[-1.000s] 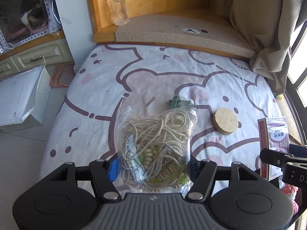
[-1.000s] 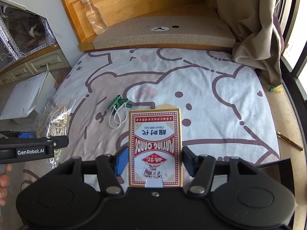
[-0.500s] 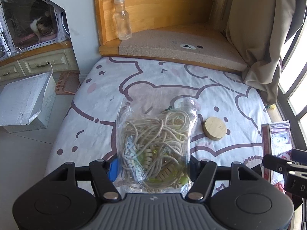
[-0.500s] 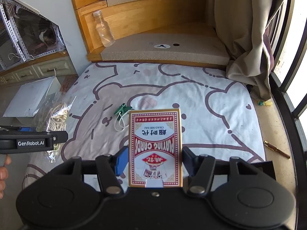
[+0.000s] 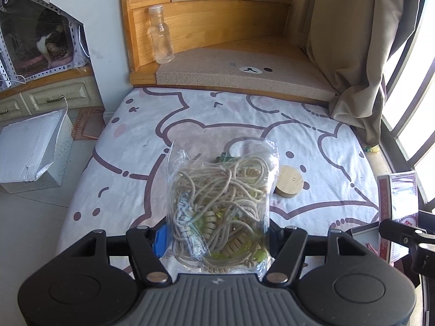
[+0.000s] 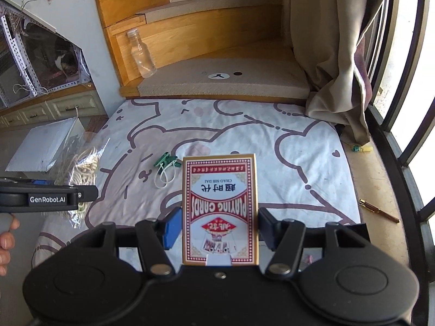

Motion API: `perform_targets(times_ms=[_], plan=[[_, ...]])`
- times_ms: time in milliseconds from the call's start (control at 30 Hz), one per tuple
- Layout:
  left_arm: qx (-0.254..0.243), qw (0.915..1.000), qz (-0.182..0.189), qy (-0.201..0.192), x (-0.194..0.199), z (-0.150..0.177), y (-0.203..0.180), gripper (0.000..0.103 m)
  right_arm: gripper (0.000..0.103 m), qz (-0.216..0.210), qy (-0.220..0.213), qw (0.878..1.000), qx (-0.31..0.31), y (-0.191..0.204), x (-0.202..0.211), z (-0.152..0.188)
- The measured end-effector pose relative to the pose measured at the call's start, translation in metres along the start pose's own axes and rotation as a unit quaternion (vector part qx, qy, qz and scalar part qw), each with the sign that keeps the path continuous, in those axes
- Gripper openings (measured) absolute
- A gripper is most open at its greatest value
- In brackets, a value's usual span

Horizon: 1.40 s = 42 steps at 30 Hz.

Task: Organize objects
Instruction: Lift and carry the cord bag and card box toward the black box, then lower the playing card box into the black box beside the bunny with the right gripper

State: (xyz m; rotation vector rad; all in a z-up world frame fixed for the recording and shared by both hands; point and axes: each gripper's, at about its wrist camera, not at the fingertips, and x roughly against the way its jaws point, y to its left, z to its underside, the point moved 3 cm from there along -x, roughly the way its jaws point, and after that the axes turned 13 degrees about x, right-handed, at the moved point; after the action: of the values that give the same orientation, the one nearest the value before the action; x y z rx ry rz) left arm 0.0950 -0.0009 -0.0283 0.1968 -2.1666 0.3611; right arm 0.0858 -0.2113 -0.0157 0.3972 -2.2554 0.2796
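The left gripper [image 5: 216, 237] is clamped on a clear plastic bag [image 5: 221, 203] filled with tangled beige cord and some yellow-green pieces; its 2 fingers stand fairly wide apart because the bag is bulky, and the bag is lifted above the bed sheet [image 5: 130, 168]. The right gripper [image 6: 218, 229] is closed on a box of playing cards [image 6: 219, 209], which stands upright between the blue pads [image 6: 171, 228] and is also raised over the sheet. On the box, upside down in the right wrist view, I can read "PLAYING CARDS", then "CHAO SHI DAI" in small letters and 3 large Chinese characters. The side of the left gripper in that same view carries a label "GenRobot.AI" [image 6: 47, 199]. A hand [image 6: 5, 241] shows at the left edge below it. On the sheet, which has a bear cartoon print, lie a round wooden lid [image 5: 289, 181] just beside the bag and a green clip with white ties [image 6: 165, 164] near the card box. An empty clear bottle [image 5: 161, 35] with a white cap stands on the wooden ledge behind, next to a beige mat [image 5: 244, 72] with a bear face. A pen [image 6: 379, 210] lies on the floor to the right.
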Motion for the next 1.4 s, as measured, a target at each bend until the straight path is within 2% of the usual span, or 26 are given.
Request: perform_targets(times_ms=[367, 700, 1033, 1167, 1400], plan=[[-0.013, 0.9995, 0.028, 0.005, 0.004, 0.012, -0.046, 0.066, 0.060, 0.024, 0.001, 1.000, -0.015, -0.040, 0.022, 0.027], [-0.032, 0.9974, 0.062, 0.021, 0.002, 0.029, -0.096, 0.066, 0.060, 0.056, 0.004, 0.997, -0.053, -0.090, 0.040, 0.055], [-0.054, 0.9944, 0.083, 0.036, -0.007, 0.043, -0.139, 0.066, 0.060, 0.078, 0.019, 0.994, -0.071, -0.125, 0.042, 0.076], [-0.054, 0.9932, 0.093, 0.044, -0.011, 0.046, -0.149, 0.066, 0.060, 0.089, 0.041, 0.993, -0.059, -0.132, 0.032, 0.086], [-0.042, 0.9904, 0.116, 0.064, -0.020, 0.049, -0.162, 0.066, 0.060, 0.108, 0.105, 0.988, -0.019, -0.136, -0.001, 0.104]])
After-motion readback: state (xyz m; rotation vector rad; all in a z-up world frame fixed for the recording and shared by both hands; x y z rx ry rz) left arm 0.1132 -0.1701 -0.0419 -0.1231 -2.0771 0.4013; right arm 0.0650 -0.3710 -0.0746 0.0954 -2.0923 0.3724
